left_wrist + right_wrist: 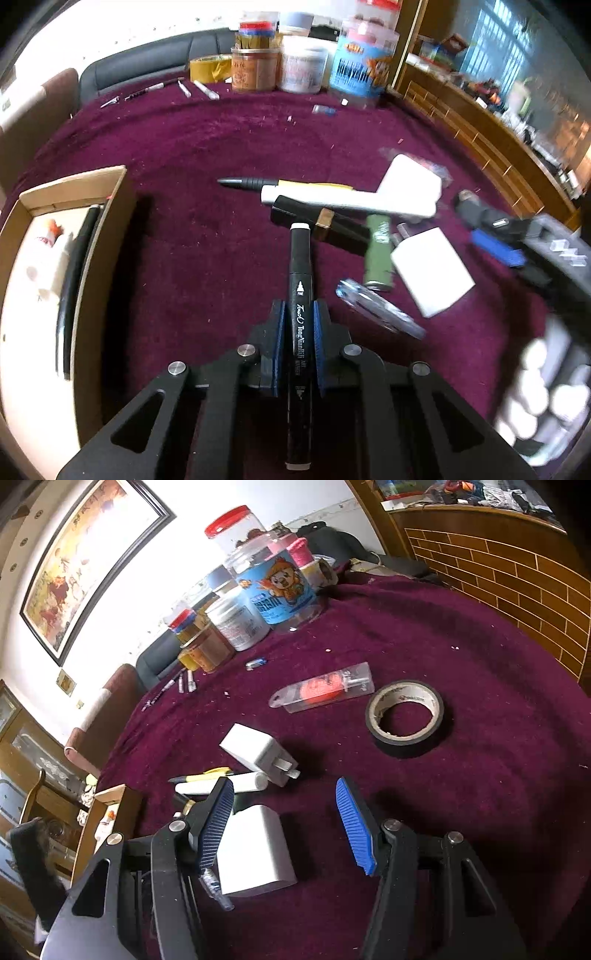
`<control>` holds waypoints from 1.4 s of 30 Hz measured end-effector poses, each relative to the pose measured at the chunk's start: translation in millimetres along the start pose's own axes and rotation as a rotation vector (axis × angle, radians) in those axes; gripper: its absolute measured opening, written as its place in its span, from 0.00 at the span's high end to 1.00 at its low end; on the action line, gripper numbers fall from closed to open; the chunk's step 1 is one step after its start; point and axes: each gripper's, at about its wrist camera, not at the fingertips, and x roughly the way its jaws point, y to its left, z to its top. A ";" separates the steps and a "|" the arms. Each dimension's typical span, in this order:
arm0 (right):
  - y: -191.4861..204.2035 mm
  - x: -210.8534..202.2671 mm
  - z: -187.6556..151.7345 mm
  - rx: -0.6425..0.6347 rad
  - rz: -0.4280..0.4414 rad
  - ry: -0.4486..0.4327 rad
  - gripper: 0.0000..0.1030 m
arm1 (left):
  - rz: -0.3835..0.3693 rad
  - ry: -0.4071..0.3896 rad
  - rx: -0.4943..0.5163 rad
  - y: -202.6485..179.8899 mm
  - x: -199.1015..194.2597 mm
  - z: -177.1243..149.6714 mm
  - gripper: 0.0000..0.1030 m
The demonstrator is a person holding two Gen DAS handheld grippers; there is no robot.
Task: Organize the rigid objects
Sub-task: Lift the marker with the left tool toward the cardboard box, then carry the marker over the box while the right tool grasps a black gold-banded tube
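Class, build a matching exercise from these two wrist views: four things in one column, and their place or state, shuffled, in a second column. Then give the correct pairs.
Things
1. black marker pen with white lettering
2. black roll of tape
3. open cardboard box
4. right gripper

Place or state
A. lying flat on the purple cloth, hole upward
B. open, blue pads apart, holding nothing
C. clamped between the left gripper's blue pads
D. at the table's left edge, with items inside

Pairs: 1-C, 2-A, 3-D, 4-B

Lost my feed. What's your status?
Left gripper shut on black marker. Right gripper open, empty. Cardboard box left, path unobstructed.
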 end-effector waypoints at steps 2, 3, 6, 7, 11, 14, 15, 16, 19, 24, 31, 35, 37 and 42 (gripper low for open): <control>-1.0 4.6 -0.7 0.003 0.000 0.022 0.45 | -0.042 -0.045 -0.003 1.0 -22.9 -3.6 0.89; -1.1 5.7 -1.3 0.002 -0.002 0.027 0.45 | -0.061 -0.064 -0.006 1.5 -32.9 -5.3 0.89; -0.8 8.1 -2.2 -0.010 -0.014 0.033 0.45 | -0.135 -0.116 -0.031 10.9 -67.6 -12.9 0.89; -1.2 9.0 -2.5 -0.011 -0.021 0.036 0.45 | -0.153 -0.127 -0.040 14.2 -75.5 -14.1 0.89; -5.8 13.5 -3.7 0.000 -0.039 0.051 0.45 | -0.209 -0.183 -0.081 41.4 -112.1 -25.6 0.89; -4.2 13.5 -4.2 -0.011 -0.049 0.049 0.45 | -0.217 -0.220 -0.117 64.5 -129.5 -31.1 0.89; -2.9 12.6 -4.0 -0.013 -0.056 0.048 0.45 | -0.210 -0.228 -0.125 72.0 -134.8 -34.1 0.89; -0.4 11.1 -3.6 -0.020 -0.065 0.045 0.45 | -0.200 -0.237 -0.136 80.8 -140.4 -38.1 0.89; 19.6 -1.4 -3.4 -0.058 -0.030 0.039 0.45 | -0.188 -0.248 -0.172 102.6 -150.9 -49.4 0.89; 82.1 6.0 -2.9 -0.239 0.015 0.133 0.45 | -0.190 -0.280 -0.242 135.7 -153.6 -61.4 0.89; 134.9 69.0 -14.9 -0.482 -0.039 0.342 0.45 | -0.185 -0.288 -0.313 171.0 -155.4 -77.1 0.89; 145.8 97.6 -16.6 -0.539 -0.118 0.394 0.45 | -0.164 -0.299 -0.345 191.0 -158.1 -80.9 0.89; 150.8 106.8 -20.5 -0.574 -0.163 0.410 0.46 | -0.157 -0.299 -0.352 197.3 -156.9 -82.7 0.89; 155.6 104.0 -31.1 -0.624 -0.217 0.385 0.84 | -0.154 -0.280 -0.381 213.1 -148.3 -85.4 0.89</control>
